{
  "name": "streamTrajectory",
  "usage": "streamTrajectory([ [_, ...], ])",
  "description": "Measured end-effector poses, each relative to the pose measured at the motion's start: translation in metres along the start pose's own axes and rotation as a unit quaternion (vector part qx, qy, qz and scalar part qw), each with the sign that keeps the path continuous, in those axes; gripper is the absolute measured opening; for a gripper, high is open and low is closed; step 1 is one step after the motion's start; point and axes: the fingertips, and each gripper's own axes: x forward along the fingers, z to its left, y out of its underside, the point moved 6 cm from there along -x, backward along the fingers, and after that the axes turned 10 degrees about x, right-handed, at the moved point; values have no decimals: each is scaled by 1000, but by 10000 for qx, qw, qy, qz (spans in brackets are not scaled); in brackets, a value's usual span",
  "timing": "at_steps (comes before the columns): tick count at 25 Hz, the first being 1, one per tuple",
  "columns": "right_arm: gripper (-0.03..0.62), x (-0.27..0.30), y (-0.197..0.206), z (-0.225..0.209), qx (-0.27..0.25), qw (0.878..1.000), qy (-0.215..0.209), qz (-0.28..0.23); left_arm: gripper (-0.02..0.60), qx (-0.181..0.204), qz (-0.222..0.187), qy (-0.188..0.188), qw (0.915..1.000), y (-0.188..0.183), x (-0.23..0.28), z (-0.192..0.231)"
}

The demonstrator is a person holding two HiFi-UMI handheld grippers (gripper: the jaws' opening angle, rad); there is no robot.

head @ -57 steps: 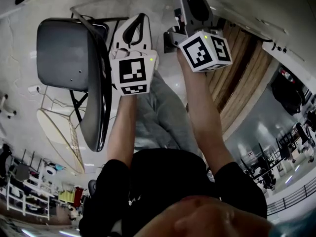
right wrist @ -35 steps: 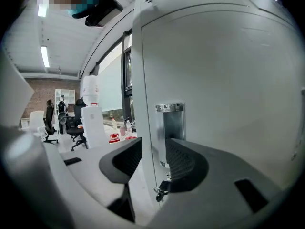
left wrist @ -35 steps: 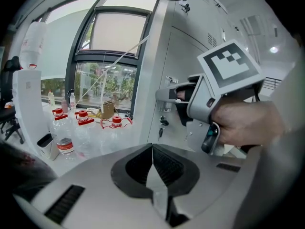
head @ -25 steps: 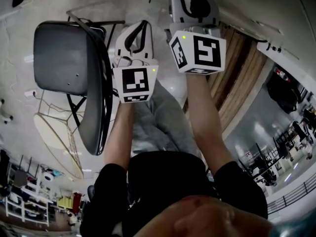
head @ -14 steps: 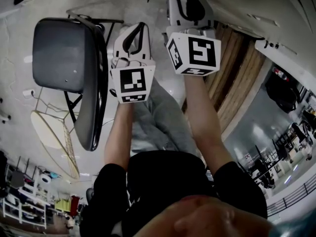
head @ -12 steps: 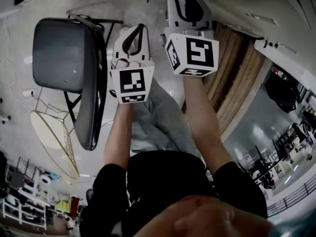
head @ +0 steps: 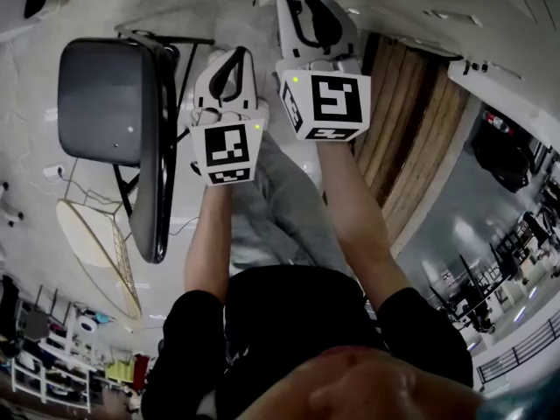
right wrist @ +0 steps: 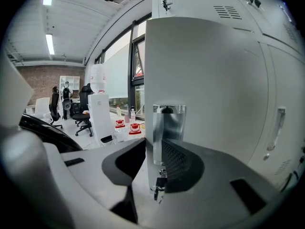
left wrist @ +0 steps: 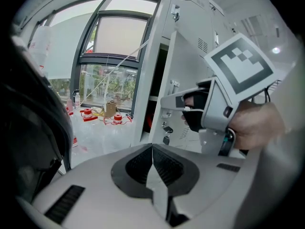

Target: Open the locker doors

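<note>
The right gripper (right wrist: 153,149), its jaws opening round the edge of the locker door (right wrist: 205,80), hides the door's lower part and the foot of its handle plate (right wrist: 169,120). A dark shape (left wrist: 28,128) along the left gripper view's left side is too blurred to identify.

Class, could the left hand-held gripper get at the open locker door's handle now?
Probably not: the right hand-held gripper, its jaws opening, straddles the locker door's edge at the handle, taking that spot. The left hand-held gripper, shut, hangs beside it with open air between.
</note>
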Motion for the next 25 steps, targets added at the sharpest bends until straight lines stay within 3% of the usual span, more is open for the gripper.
streamTrajectory([
  [18, 137, -30, 10, -4, 296, 9994, 135, 149, 11, 160, -42, 52, 9998, -11, 4, -17],
  [25, 143, -34, 10, -4, 389, 9990, 183, 131, 11, 459, -800, 379, 9950, -57, 31, 7],
])
